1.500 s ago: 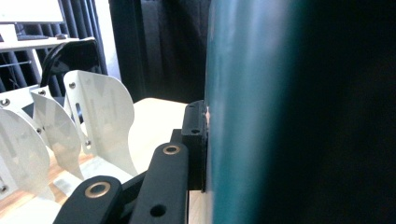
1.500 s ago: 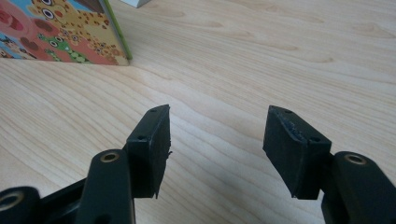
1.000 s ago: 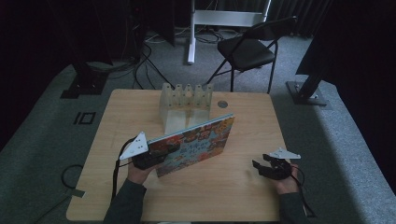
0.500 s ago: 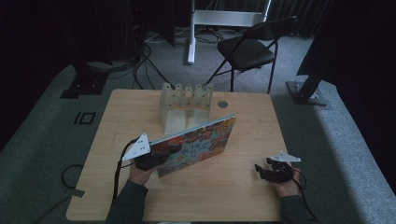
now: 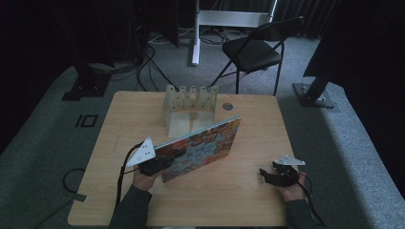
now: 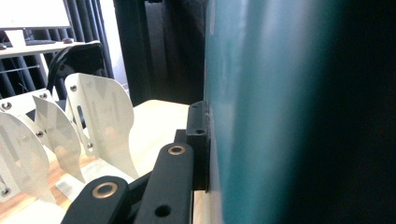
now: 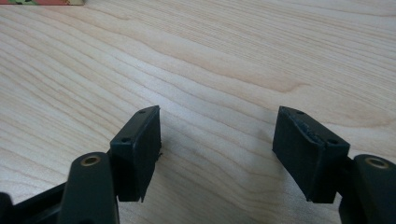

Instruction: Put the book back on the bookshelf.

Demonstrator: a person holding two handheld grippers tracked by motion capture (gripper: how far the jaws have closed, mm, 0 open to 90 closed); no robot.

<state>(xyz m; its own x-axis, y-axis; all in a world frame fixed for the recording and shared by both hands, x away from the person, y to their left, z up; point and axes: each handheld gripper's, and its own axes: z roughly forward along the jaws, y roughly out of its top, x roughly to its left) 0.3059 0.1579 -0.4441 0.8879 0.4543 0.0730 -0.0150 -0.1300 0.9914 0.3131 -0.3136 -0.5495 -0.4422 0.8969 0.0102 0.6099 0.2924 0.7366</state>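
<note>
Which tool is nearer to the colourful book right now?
Left. The left tool is clamped on the colourful book at its lower left end. The right tool, jaws just opening, empty, sits apart on the table to its right.

The left gripper (image 5: 165,162) is held by the left hand (image 5: 142,179), jaws clamped tight, forearm reaching up from the near edge. The right gripper (image 5: 264,174) sits low in the right hand (image 5: 291,190); its jaws have just been opening, nothing between them.
</note>
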